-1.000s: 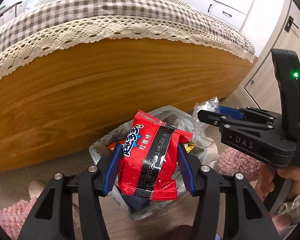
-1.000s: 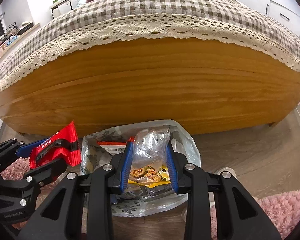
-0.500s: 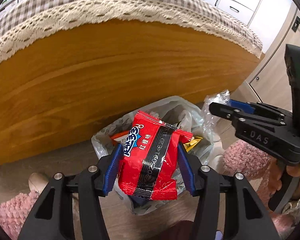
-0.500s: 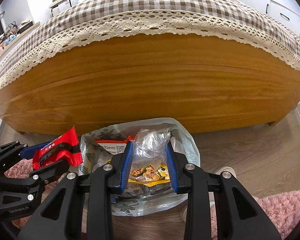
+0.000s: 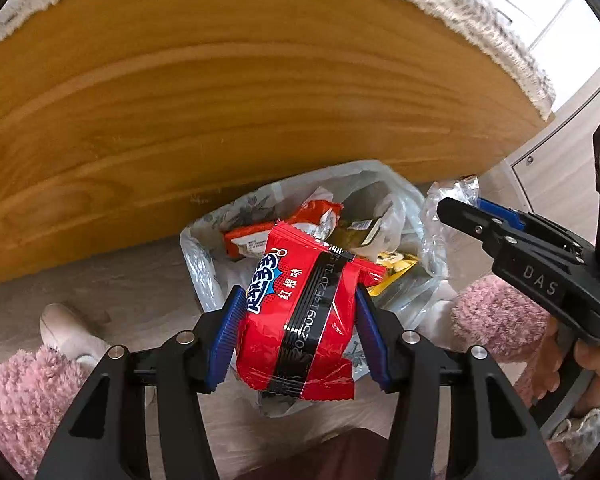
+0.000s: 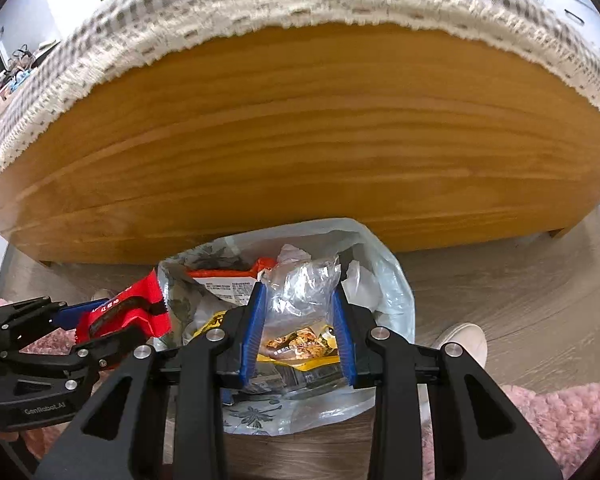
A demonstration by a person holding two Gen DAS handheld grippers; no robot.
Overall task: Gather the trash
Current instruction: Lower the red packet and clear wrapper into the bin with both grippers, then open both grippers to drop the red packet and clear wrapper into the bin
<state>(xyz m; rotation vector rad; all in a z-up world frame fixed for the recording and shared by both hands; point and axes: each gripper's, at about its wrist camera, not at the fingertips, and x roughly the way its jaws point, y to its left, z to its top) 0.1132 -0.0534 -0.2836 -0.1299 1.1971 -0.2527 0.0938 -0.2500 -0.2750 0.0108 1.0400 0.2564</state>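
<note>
My left gripper (image 5: 298,300) is shut on a red snack packet (image 5: 300,312) with a black band, held just above the open trash bag (image 5: 204,264) on the floor. My right gripper (image 6: 298,300) is shut on a crumpled clear plastic wrapper (image 6: 300,300), also over the bag (image 6: 396,300). In the right wrist view the left gripper (image 6: 100,320) with the red packet (image 6: 140,304) sits at the lower left. In the left wrist view the right gripper (image 5: 496,220) comes in from the right, with the clear wrapper (image 5: 444,208) at its tips. The bag holds an orange packet (image 5: 252,240) and several other wrappers.
The wooden bed end (image 6: 300,140) with a lace-edged checked cover (image 6: 180,12) stands right behind the bag. Pink fluffy rug (image 6: 560,420) lies on the wooden floor at both sides. A white slipper (image 6: 464,340) shows right of the bag, another (image 5: 68,332) at the left.
Both grippers have sunk toward the trash bag and tilted further down, so the bed top has slid out of view. Both keep hold of their wrappers.
</note>
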